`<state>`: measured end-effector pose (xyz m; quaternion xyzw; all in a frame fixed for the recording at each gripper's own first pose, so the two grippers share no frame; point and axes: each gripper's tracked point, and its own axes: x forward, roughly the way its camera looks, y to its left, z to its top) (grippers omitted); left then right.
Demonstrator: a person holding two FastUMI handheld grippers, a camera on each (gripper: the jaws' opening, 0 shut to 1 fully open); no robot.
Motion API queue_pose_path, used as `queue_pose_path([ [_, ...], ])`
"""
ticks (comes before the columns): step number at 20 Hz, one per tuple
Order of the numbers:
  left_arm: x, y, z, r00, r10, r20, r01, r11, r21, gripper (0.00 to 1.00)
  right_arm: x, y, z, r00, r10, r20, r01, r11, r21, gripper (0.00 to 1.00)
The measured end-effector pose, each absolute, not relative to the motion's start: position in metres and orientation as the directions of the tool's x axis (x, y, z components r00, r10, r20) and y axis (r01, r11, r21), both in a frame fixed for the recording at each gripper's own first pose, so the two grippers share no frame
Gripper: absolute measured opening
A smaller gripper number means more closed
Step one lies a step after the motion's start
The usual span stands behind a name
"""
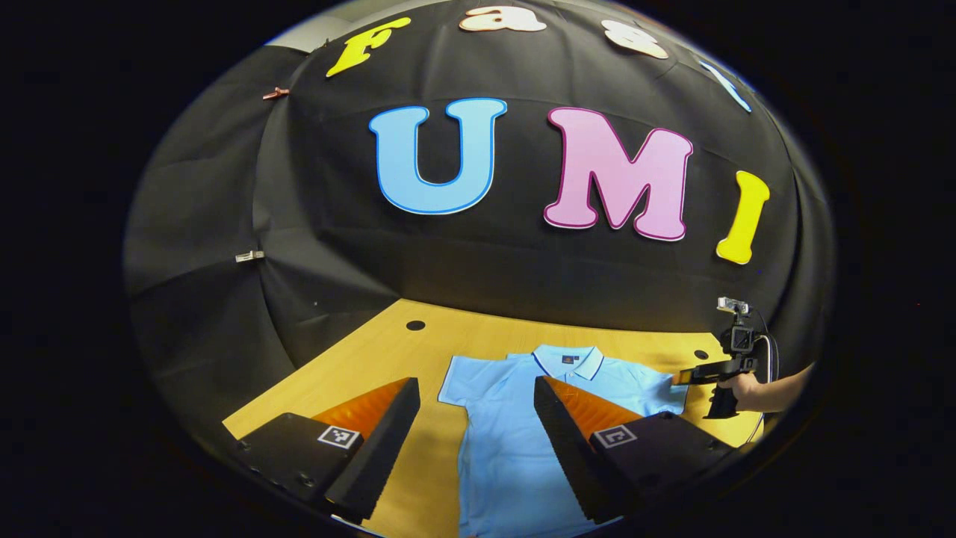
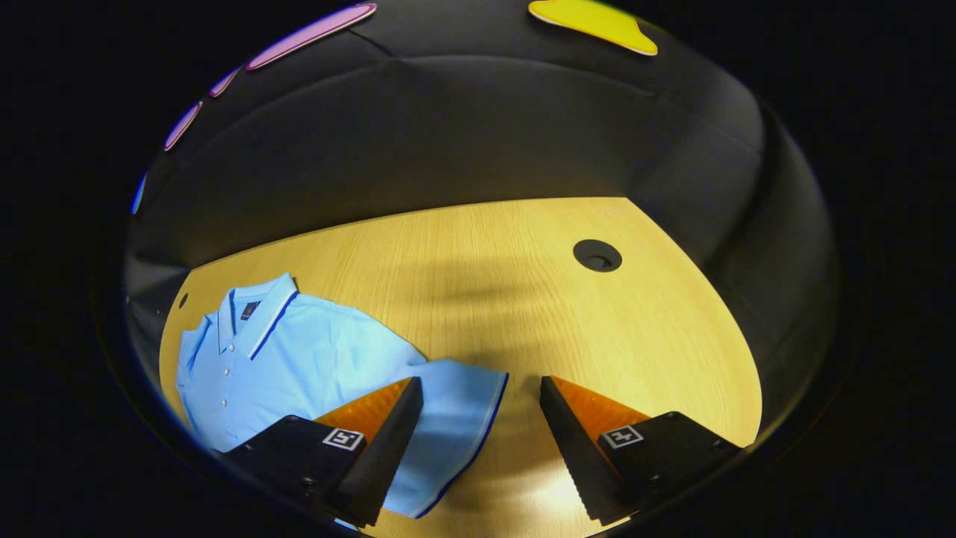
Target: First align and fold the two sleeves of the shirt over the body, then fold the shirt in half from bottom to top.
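Observation:
A light blue polo shirt point(image 1: 508, 441) lies flat on the wooden table point(image 1: 388, 351), collar toward the booth wall, both short sleeves spread out. My left gripper point(image 1: 478, 396) hovers open above the shirt's left half, near its left sleeve point(image 1: 457, 387). In the right gripper view the same shirt point(image 2: 299, 359) lies at the left, and my right gripper point(image 2: 482, 392) stands open over the hem of the right sleeve point(image 2: 455, 426), nothing pressed between its fingers. The right gripper point(image 1: 683, 377), held by a hand point(image 1: 743, 388), also appears in the left gripper view at the sleeve's end.
Round cable holes point(image 2: 597, 255) point(image 1: 415, 325) sit in the table near its far corners. Black cloth walls close the table on the far side and both ends. Bare wood point(image 2: 523, 299) stretches right of the shirt.

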<state>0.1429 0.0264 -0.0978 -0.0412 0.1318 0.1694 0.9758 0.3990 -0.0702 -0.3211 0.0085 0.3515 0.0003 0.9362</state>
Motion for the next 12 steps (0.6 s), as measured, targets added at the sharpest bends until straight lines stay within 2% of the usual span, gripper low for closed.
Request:
queue_pose_path([
  [1,0.143,0.026,-0.097,0.908,0.319,-0.273,-0.340,0.940,-0.032,0.98,0.401,-0.070,-0.322,0.764,0.009,-0.645,-0.012,1.000,0.000,0.99],
  [4,0.146,0.020,-0.099,0.913,0.299,-0.279,-0.326,0.943,-0.058,0.98,0.402,-0.060,-0.322,0.773,0.037,-0.634,-0.068,0.997,-0.026,0.76],
  [5,0.145,0.020,-0.099,0.912,0.299,-0.280,-0.329,0.942,-0.063,0.98,0.400,-0.056,-0.322,0.765,0.044,-0.642,-0.072,0.997,-0.017,0.73],
  [7,0.146,0.019,-0.101,0.912,0.298,-0.283,-0.329,0.942,-0.067,0.98,0.401,-0.052,-0.322,0.767,0.051,-0.640,-0.067,0.998,0.000,0.33],
  [8,0.145,0.018,-0.104,0.911,0.295,-0.290,-0.328,0.942,-0.073,0.99,0.403,-0.051,-0.321,0.769,0.043,-0.638,-0.059,0.998,-0.003,0.10],
  [9,0.144,0.017,-0.106,0.910,0.291,-0.296,-0.327,0.942,-0.080,0.99,0.403,-0.048,-0.322,0.767,0.050,-0.640,-0.067,0.998,-0.003,0.10],
  [10,0.143,0.017,-0.108,0.909,0.291,-0.299,-0.330,0.940,-0.087,0.99,0.402,-0.047,-0.320,0.766,0.051,-0.640,-0.079,0.997,-0.015,0.05],
  [12,0.140,0.020,-0.114,0.904,0.296,-0.309,-0.340,0.935,-0.102,0.99,0.404,-0.040,-0.313,0.776,0.063,-0.628,-0.114,0.993,-0.040,0.06],
])
